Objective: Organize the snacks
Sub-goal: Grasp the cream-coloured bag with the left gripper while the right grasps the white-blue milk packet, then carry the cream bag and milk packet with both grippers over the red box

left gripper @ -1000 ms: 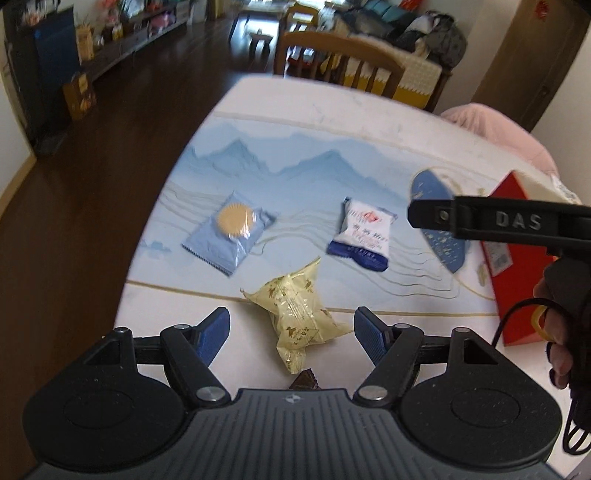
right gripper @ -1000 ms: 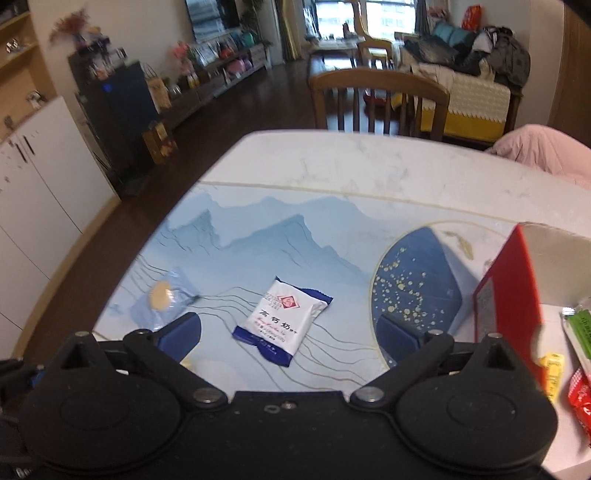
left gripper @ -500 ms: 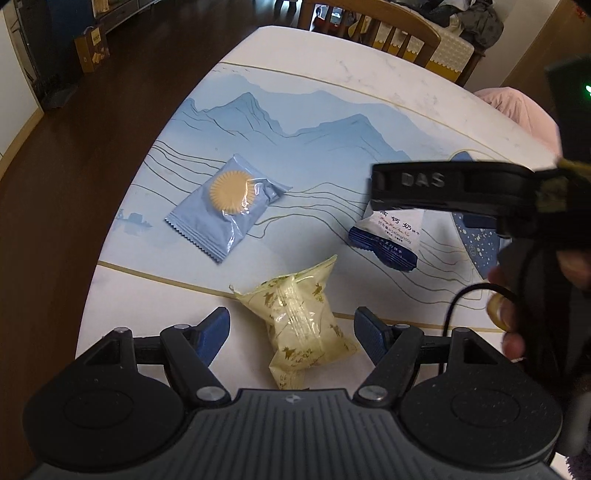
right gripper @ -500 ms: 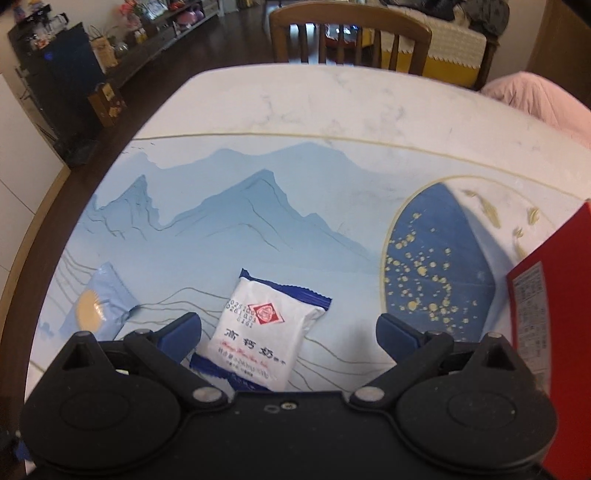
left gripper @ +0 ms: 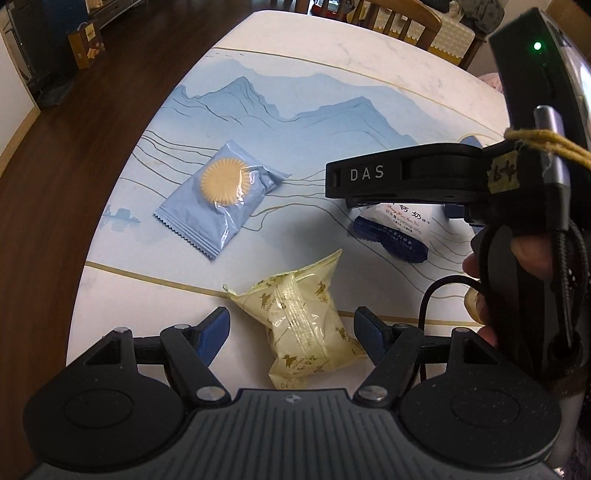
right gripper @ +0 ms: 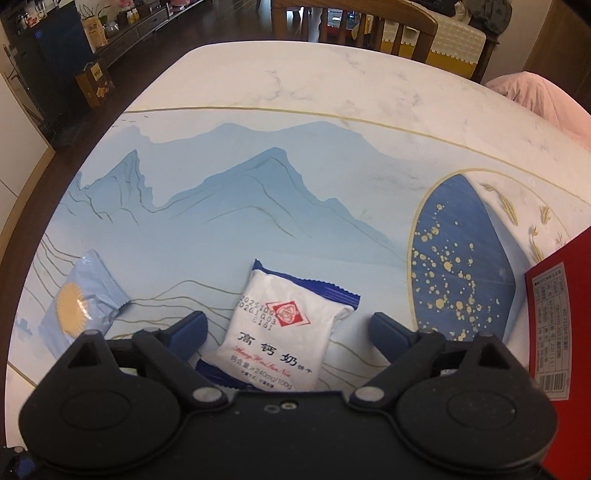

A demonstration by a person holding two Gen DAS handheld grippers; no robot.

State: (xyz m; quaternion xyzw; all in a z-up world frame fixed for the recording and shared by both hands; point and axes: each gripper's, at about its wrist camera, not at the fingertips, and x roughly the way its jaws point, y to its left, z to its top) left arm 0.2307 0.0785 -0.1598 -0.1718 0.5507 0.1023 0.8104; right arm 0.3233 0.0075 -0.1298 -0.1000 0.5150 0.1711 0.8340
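Note:
A pale yellow snack packet (left gripper: pixel 303 321) lies on the table between the open fingers of my left gripper (left gripper: pixel 291 332). A white and dark blue milk snack packet (right gripper: pixel 284 328) lies between the open fingers of my right gripper (right gripper: pixel 288 332); it also shows in the left wrist view (left gripper: pixel 399 229), partly hidden under the right gripper's body. A light blue packet with a round biscuit (left gripper: pixel 225 195) lies flat to the left, also in the right wrist view (right gripper: pixel 77 302). Neither gripper touches a packet.
The table (right gripper: pixel 332 96) is white marble with a blue mountain mat. A red box (right gripper: pixel 561 325) stands at the right edge. A wooden chair (right gripper: pixel 354 22) stands at the far side. The table's left edge drops to dark floor (left gripper: pixel 55 155).
Both grippers have moved forward and down over the table. The right gripper now straddles the white and blue packet; the left one is closer around the yellow packet.

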